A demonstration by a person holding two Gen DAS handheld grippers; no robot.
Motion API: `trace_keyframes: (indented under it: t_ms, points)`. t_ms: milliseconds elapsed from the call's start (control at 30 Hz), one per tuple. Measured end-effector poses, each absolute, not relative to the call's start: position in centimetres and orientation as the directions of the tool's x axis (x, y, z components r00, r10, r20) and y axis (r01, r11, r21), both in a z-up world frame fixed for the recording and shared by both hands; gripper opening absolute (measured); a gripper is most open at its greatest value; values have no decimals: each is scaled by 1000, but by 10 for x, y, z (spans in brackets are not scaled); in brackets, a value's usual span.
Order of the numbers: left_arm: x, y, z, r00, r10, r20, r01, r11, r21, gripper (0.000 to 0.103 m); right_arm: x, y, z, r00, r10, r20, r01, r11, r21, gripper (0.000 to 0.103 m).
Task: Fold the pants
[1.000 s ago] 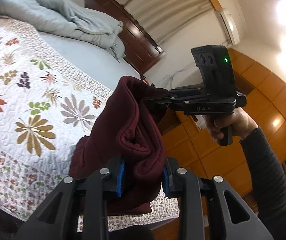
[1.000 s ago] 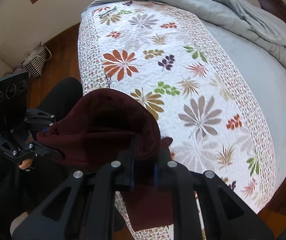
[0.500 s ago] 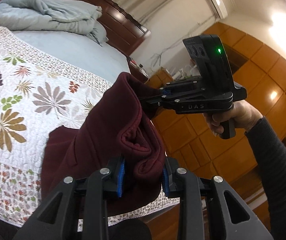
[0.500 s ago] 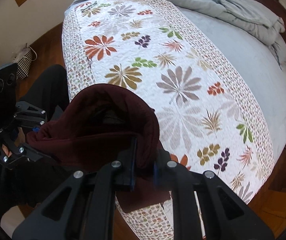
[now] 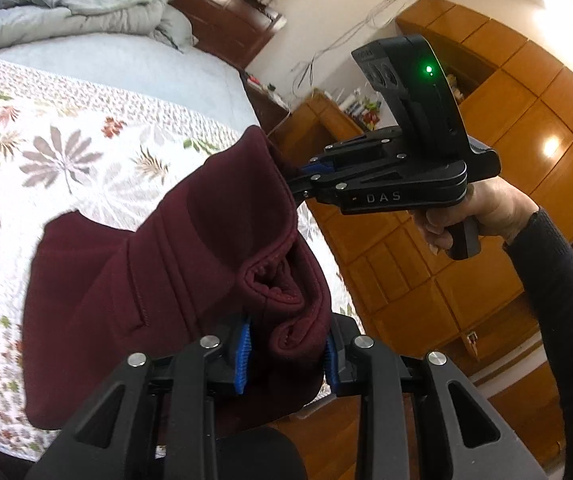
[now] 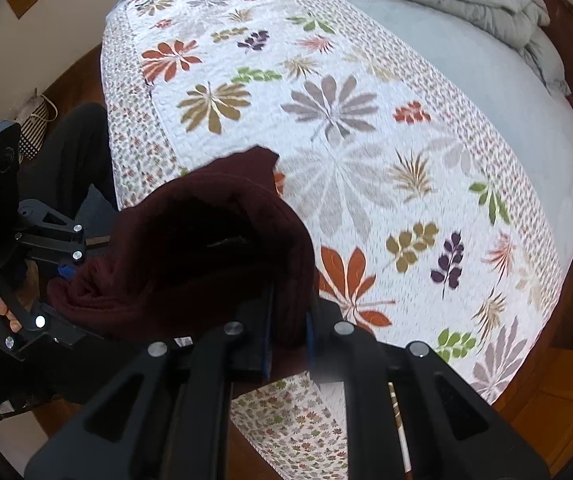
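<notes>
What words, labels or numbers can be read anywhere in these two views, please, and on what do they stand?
"DAS": pale letters on the black side of the right gripper, seen from the left wrist.
Small marking atop that gripper's camera housing: too small to read.
Round markings on the left gripper housing: too dim to read.

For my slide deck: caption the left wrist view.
Both tongs, left and right, grip maroon pants above a floral quilt.

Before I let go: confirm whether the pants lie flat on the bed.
No: the pants hang bunched, clamped in the left gripper and right gripper.
</notes>
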State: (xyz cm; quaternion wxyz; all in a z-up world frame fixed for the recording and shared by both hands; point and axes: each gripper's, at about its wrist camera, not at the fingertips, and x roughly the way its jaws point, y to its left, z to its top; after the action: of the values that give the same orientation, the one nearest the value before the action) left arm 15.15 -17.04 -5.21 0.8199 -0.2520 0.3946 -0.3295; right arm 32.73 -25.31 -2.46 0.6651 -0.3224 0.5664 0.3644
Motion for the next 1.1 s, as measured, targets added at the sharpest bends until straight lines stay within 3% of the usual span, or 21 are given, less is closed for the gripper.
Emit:
trace_keyframes:
  t_ms: [1100]
  points:
    - [167,-265,-137,326,-686,-650,350,727,-591,28,319,-363,-131,60,210,-976,-787,612,83,12]
